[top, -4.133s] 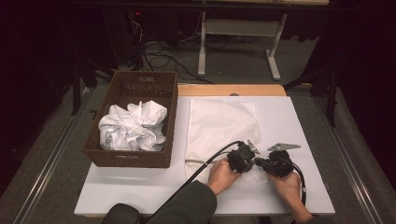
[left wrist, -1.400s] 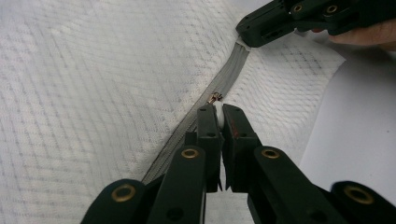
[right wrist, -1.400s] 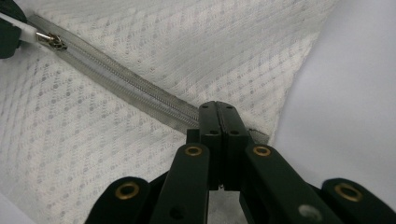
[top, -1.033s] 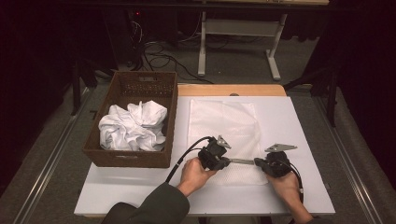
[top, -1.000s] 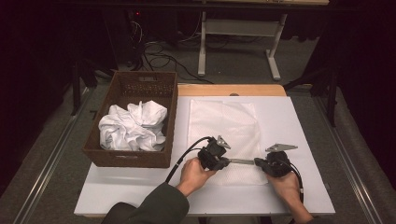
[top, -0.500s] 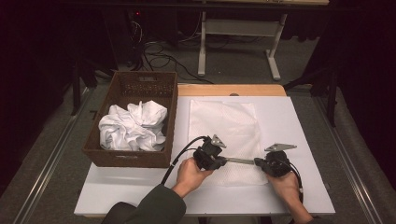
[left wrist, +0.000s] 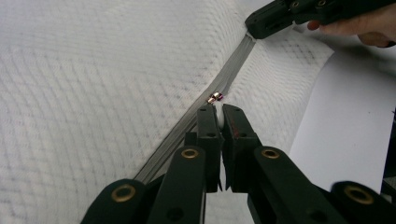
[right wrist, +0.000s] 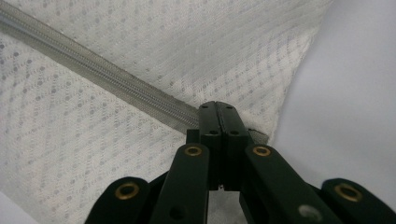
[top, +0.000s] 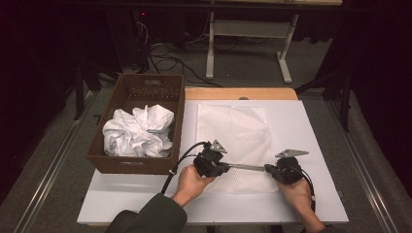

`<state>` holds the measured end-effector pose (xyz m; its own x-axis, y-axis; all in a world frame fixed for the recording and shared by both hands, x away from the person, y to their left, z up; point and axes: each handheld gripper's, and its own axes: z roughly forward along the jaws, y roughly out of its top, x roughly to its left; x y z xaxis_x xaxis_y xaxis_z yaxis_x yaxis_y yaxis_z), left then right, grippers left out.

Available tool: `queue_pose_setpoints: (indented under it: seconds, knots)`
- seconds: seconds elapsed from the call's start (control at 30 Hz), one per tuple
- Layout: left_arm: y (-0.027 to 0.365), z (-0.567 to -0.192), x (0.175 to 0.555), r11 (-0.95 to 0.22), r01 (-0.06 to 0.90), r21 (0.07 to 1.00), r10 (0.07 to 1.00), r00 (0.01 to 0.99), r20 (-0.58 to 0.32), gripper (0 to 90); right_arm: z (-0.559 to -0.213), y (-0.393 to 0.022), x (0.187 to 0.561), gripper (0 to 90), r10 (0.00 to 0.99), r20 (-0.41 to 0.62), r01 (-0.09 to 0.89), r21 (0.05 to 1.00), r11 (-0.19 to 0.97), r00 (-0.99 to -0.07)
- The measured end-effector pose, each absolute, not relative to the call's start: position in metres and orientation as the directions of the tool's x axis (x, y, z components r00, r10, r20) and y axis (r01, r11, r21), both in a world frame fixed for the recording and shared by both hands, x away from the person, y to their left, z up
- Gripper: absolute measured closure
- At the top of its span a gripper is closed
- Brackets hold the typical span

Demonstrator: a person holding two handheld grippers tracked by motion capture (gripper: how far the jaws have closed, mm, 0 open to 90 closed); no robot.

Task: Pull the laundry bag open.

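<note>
Lying across a white table (top: 316, 126), a white quilted cover (top: 233, 131) is taking up the middle of the board, flat, with its near edge toward the person. Sitting just left of it, at the table's left edge, a brown wicker basket (top: 128, 165) is holding crumpled white cloth (top: 138, 133). Running along the cover's near edge, a grey zipper (top: 245, 167) is stretching taut between the two tools; in the left gripper view it is crossing the fabric diagonally (left wrist: 229, 74). Gripping that zipper's end at the cover's near right corner, the right gripper (top: 273, 170) is pressing its jaws fully together on the tape, as the right gripper view (right wrist: 217, 109) shows. Working at the other end, the left gripper (top: 224, 168) is pinching a small white pull tab (left wrist: 217, 116) between nearly closed jaws, with the tiny metal slider (left wrist: 215, 97) sitting just ahead of the tips.
</note>
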<state>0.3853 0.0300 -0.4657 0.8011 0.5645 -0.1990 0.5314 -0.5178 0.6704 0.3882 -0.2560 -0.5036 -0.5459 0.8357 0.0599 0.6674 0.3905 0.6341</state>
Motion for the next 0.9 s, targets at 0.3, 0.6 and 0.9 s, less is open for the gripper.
queue_pose_setpoints:
  seconds: [0.3, 0.6, 0.9]
  knots:
    - [0.043, -0.457, 0.383, -0.517, 0.529, 0.673, 0.59, 0.79, -0.168, 86.2, -0.503, -0.255, 0.388, 90.0, 0.839, 0.056, 0.669, 0.633, 0.39, -0.542]
    - [0.059, -0.455, 0.381, -0.504, 0.536, 0.678, 0.613, 0.775, -0.157, 86.1, -0.503, -0.256, 0.388, 90.0, 0.836, 0.061, 0.67, 0.63, 0.392, -0.546]
    - [0.072, -0.451, 0.376, -0.506, 0.536, 0.676, 0.638, 0.76, -0.125, 86.2, -0.503, -0.255, 0.388, 90.0, 0.838, 0.055, 0.67, 0.63, 0.393, -0.543]
